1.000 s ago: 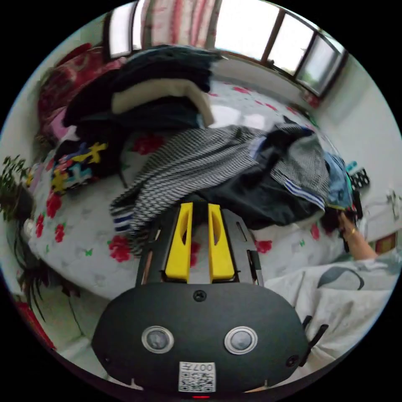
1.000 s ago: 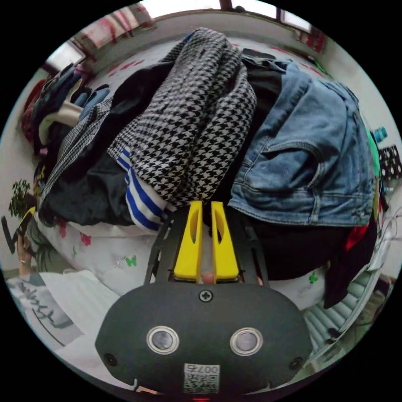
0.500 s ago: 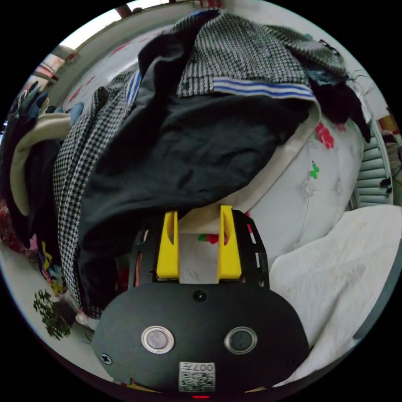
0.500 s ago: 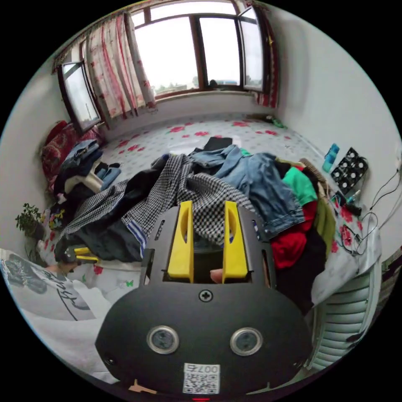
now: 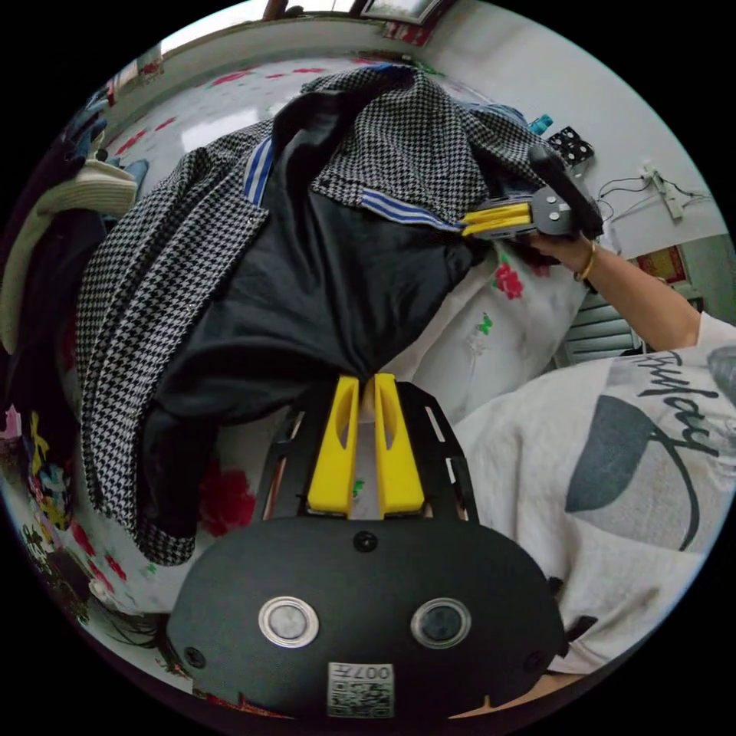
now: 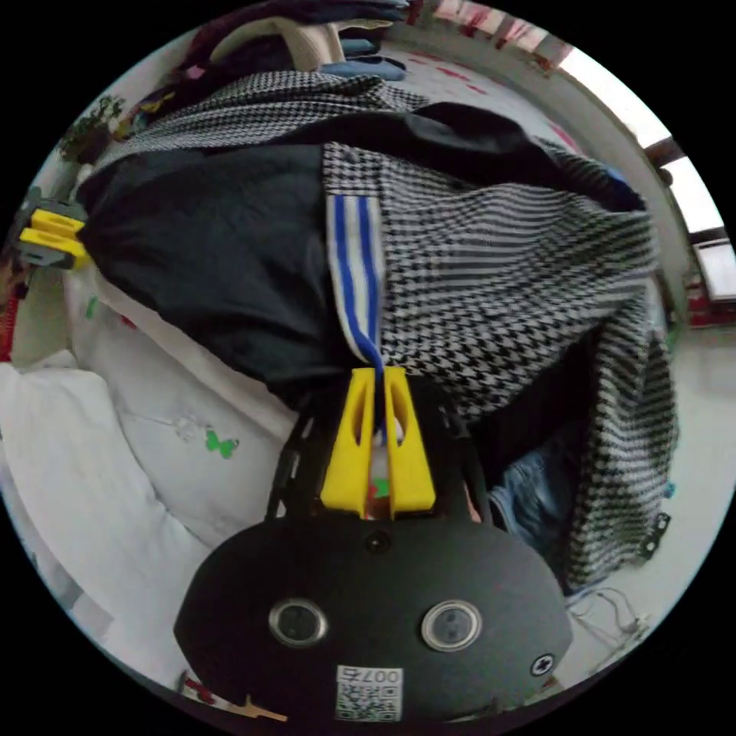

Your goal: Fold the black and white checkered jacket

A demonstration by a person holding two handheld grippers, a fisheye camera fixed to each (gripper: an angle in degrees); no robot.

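Note:
The black and white checkered jacket point(image 5: 153, 261) lies spread over the flowered bed with its black lining point(image 5: 330, 284) turned up. My left gripper point(image 5: 366, 381) is shut on the lining's lower edge. My right gripper point(image 6: 377, 374) is shut on the blue-and-white striped hem point(image 6: 354, 261) of the jacket point(image 6: 498, 284). In the left gripper view the right gripper point(image 5: 468, 222) shows at the striped hem, held by a hand. In the right gripper view the left gripper point(image 6: 73, 234) shows at the lining's far left edge.
A stack of folded clothes point(image 5: 69, 199) sits at the far left of the bed point(image 5: 498, 337). Denim point(image 6: 537, 491) lies under the jacket's right side. The person's white printed top point(image 5: 613, 475) is close on the right. Cables and a socket point(image 5: 659, 184) hang on the wall.
Both grippers were open half a second ago and have closed on the jacket, the left on the lining edge, the right on the striped hem. The jacket is now stretched between them.

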